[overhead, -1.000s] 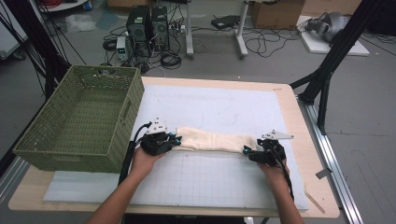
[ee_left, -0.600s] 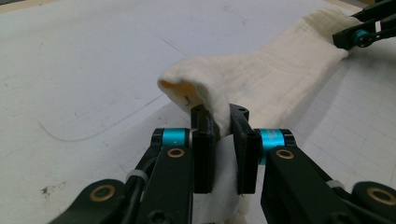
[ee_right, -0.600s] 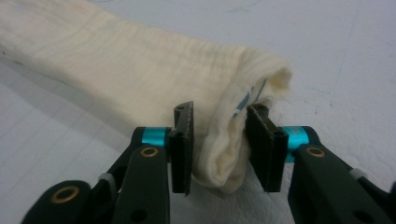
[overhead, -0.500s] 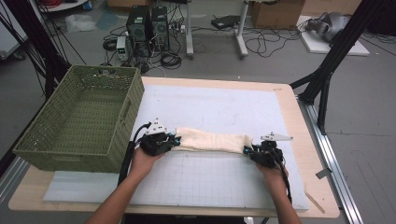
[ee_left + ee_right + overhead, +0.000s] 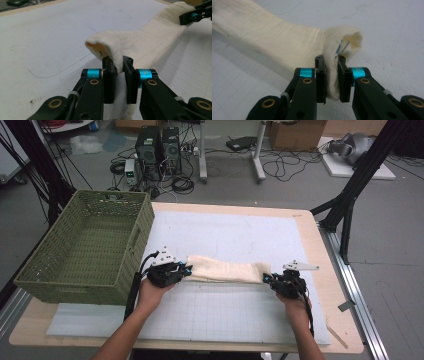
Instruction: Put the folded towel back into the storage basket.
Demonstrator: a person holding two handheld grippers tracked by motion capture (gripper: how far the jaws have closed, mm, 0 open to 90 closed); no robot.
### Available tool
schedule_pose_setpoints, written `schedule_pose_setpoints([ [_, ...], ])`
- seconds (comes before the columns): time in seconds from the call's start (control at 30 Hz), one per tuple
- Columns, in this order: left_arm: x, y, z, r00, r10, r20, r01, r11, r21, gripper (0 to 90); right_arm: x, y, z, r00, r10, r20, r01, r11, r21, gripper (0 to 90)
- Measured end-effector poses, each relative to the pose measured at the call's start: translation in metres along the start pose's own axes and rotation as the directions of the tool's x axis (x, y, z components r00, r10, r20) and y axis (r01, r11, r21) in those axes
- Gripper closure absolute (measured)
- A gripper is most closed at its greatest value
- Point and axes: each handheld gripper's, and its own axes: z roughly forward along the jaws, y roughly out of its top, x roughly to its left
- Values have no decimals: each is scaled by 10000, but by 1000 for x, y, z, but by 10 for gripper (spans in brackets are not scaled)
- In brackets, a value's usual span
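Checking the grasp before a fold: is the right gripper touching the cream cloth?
Touching. In the right gripper view, the right gripper has both jaws pinched on the end of the cream cloth.

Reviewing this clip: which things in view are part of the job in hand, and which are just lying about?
In the job:
- cream cloth, folded into a long strip
- left gripper, shut on its left end
- right gripper, shut on its right end
- white mat under it

Lying about:
- green basket, empty, possibly the cloth's destination
- computer towers and cables on the floor
- cardboard box
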Motion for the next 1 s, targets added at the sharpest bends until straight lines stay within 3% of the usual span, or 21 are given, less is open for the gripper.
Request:
schedule_pose_setpoints([
  [0.37,-6,5,-20,9999,119,51,-115,9970,-770,805,2,4,-11,9979,-586,-290,550,9922,-1118,803],
  [0.4,-6,6,-26,10000,88,30,-84,9948,-1018,805,3,5,-14,9953,-858,-451,779,9851,-1533,802],
  [0.5,-7,7,-32,9999,86,70,-77,9919,-1270,805,6,7,-18,9922,-1150,-485,1036,9755,-1941,802],
  [0.73,-11,10,-53,9995,304,120,-277,9828,-1824,805,12,13,-20,9890,-1362,-569,1198,9658,-2301,803],
  [0.9,-9,12,-63,9992,384,68,-363,9795,-1984,806,18,20,-19,9851,-1585,-660,1365,9560,-2597,803],
  [1.0,-8,12,-68,9992,386,37,-370,9777,-2067,806,22,24,-15,9828,-1729,-654,1511,9551,-2548,803],
])
